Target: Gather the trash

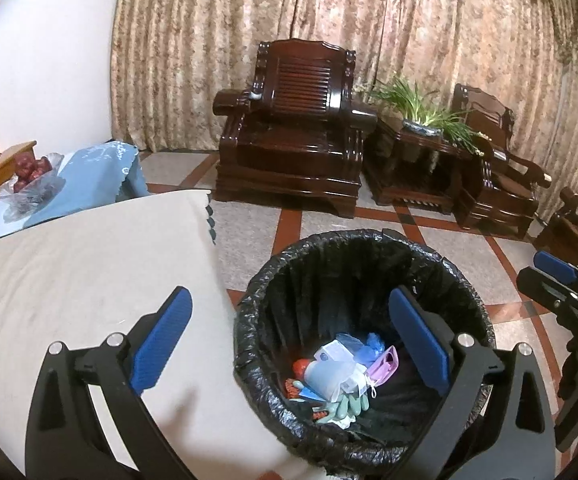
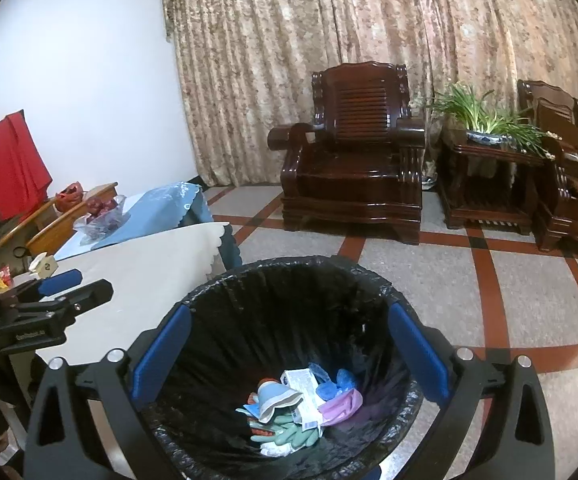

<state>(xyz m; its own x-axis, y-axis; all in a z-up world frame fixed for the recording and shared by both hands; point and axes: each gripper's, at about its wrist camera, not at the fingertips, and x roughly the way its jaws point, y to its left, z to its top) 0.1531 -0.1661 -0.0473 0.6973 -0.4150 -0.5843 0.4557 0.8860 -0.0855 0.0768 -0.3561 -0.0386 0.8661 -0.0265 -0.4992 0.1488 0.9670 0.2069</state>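
Note:
A bin lined with a black bag stands on the tiled floor beside the table. At its bottom lies a pile of trash: a white carton, a pale cup, green and purple gloves, blue wrappers. My left gripper hangs open above the bin's left rim and the table edge, nothing between its blue pads. My right gripper is held open straight over the bin mouth, also empty. Each gripper shows at the edge of the other's view: right gripper, left gripper.
A table under a cream cloth borders the bin on the left. Behind it a blue-clothed table carries a bag of red fruit. Dark wooden armchairs and a potted plant stand before the curtains.

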